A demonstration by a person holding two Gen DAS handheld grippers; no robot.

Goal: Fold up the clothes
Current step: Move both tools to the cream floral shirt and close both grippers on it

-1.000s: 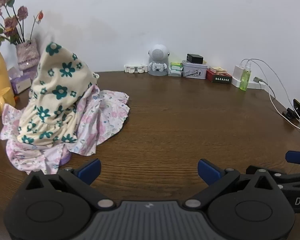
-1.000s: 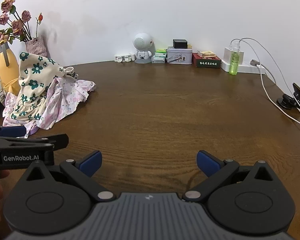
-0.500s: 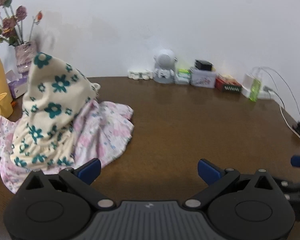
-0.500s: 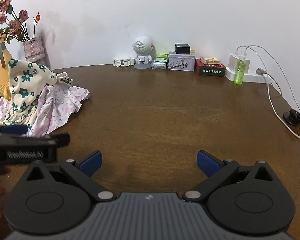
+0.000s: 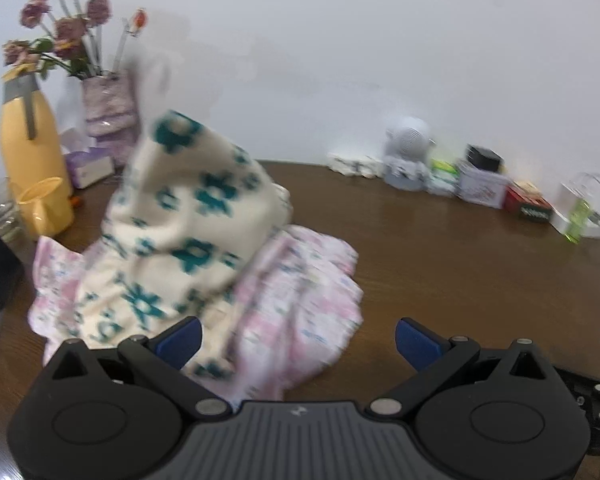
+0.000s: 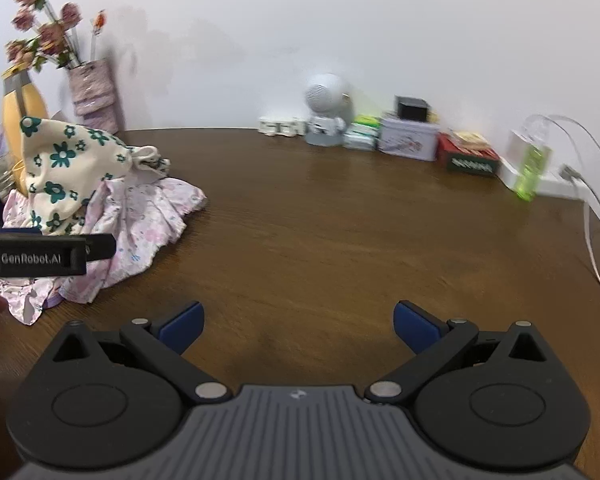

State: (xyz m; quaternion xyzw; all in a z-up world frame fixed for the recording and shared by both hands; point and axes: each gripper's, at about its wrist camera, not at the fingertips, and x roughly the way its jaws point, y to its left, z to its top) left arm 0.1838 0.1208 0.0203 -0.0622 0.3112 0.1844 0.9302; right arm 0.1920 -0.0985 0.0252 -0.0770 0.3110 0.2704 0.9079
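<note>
Closer now than a second ago: my left gripper (image 5: pixel 298 340) has swung toward the clothes heap, which fills its view, blurred.
Item 1: cream garment with teal flowers (image 5: pixel 188 216), piled upright on the pink floral garment (image 5: pixel 300 300), at the wooden table's (image 6: pixel 340 232) left side.
Item 2: left gripper, fingers spread wide, nothing held, just before the pink fabric.
Item 3: my right gripper (image 6: pixel 298 324), fingers spread wide, over bare table.
Item 4: yellow bottle (image 5: pixel 32 160), flower vase (image 5: pixel 108 108), behind the heap.
</note>
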